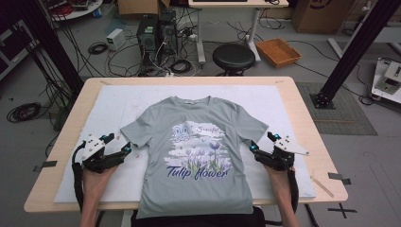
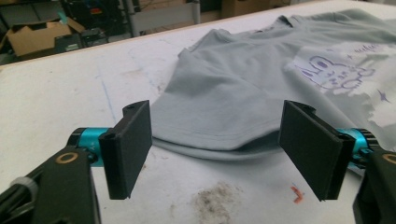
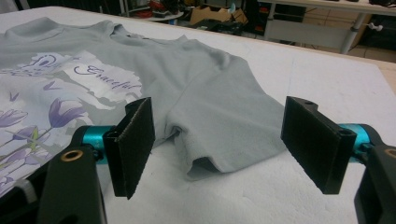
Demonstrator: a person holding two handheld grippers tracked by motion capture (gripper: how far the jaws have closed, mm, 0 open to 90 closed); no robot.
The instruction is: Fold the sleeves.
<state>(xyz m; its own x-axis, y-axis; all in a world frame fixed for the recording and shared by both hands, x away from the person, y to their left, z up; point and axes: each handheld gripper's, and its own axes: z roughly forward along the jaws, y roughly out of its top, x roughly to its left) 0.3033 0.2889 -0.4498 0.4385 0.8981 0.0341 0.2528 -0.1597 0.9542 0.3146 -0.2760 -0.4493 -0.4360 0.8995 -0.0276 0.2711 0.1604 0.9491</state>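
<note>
A grey T-shirt (image 1: pixel 198 142) with a purple "Tulip flower" print lies flat, face up, on the white mat (image 1: pixel 108 104), collar at the far side. My left gripper (image 1: pixel 119 143) is open just off the shirt's left sleeve (image 1: pixel 137 130). In the left gripper view that gripper (image 2: pixel 219 149) has its jaws wide apart either side of the sleeve hem (image 2: pixel 210 140), holding nothing. My right gripper (image 1: pixel 261 142) is open beside the right sleeve (image 1: pixel 253 125). In the right gripper view it (image 3: pixel 219 144) frames the sleeve's corner (image 3: pixel 224 126) without touching it.
The mat covers a wooden table (image 1: pixel 307 123). Its near surface carries a dark stain (image 2: pixel 212 203) and a small red mark (image 2: pixel 296 193). Behind the table are a black stool (image 1: pixel 233 56), computer towers (image 1: pixel 156 30), floor cables and an orange tray (image 1: pixel 278 51).
</note>
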